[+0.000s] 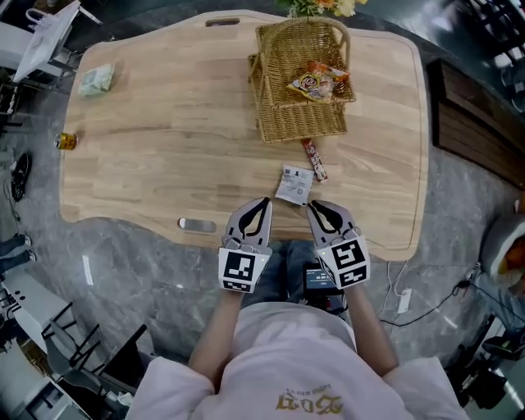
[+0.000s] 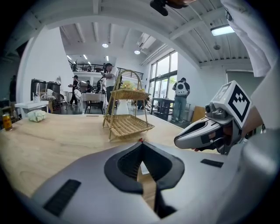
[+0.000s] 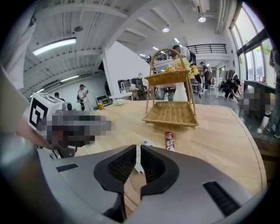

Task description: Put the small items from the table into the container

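Room's a big open hall w/ a white beamed ceiling, strip lights, tall windows (image 2: pixel 164 74) on one side and a railed upper level at the back, plus a few ppl standing around far off. Floor (image 1: pixel 123 279) is grey, stone-looking. Main surface is a pale wood table (image 1: pixel 164 164) w/ a wavy outline, a slot handle cut near the far edge and a small metal plate (image 1: pixel 196 225) near the front edge. The two-tier wicker basket (image 1: pixel 283 123) sits at the far right-centre of the top, w/ a colourful snack pack (image 1: pixel 316 82) already lying in it and some flowers (image 1: pixel 324 6) just behind. Both tongs are low over the near edge, side by side, pointing at the basket. Left tongs (image 1: pixel 264 201) are closed, tips meeting, nothing in them. Right tongs (image 1: pixel 312 205) are closed too, only a thin slit btwn the pads, also empty. Loose stuff on the wood: a white sachet (image 1: pixel 294 184) lies flat just ahead of the tongs' tips, roughly btwn them, and a red snack stick (image 1: pixel 314 159) lies btwn the sachet and the basket's front, apart from both afaict. Way over at the far left corner there's a greenish packet (image 1: pixel 95 79), and a small yellow can (image 1: pixel 66 141) stands at the left edge, both well apart from the basket.
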Tool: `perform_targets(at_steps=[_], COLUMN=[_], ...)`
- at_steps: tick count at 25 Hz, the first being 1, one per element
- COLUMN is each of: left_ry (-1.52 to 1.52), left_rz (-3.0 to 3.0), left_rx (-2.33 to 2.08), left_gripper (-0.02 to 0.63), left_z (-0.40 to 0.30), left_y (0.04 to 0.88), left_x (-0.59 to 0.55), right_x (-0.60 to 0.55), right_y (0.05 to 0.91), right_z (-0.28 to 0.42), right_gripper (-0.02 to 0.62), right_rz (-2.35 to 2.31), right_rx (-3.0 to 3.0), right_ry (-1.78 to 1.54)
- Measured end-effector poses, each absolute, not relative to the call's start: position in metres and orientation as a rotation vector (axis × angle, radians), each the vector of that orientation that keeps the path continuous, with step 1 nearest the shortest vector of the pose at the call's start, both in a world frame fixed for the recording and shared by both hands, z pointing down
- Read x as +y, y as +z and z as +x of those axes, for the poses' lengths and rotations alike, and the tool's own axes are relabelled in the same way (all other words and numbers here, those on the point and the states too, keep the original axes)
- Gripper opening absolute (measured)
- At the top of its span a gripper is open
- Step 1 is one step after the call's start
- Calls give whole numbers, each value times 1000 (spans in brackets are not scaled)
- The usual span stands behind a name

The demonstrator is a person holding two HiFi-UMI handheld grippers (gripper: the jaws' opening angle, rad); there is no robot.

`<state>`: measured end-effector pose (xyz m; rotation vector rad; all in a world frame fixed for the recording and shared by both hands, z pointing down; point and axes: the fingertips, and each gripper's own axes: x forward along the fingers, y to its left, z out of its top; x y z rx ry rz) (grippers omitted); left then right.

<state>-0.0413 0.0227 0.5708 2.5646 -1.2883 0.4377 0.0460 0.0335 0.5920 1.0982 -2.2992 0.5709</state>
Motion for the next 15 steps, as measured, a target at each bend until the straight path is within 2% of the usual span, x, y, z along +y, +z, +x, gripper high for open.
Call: perform_targets(at_steps=[4, 11, 15], left_ry=[451, 457, 457], left_rz=[2538, 2503, 2488], left_rx=[-1283, -1275, -1273], left_gripper=[-5, -5, -6], left_z=[-44, -51, -56], left_y=[587, 606, 613], left_x=[24, 22, 19], right_x=[31, 28, 28], right_y=[608, 640, 659], right_z=[32, 7, 2], right_gripper=[31, 113, 127], right_rz=[1044, 929, 892], right_rx=[-2288, -2219, -2155], right_ry=[554, 474, 385])
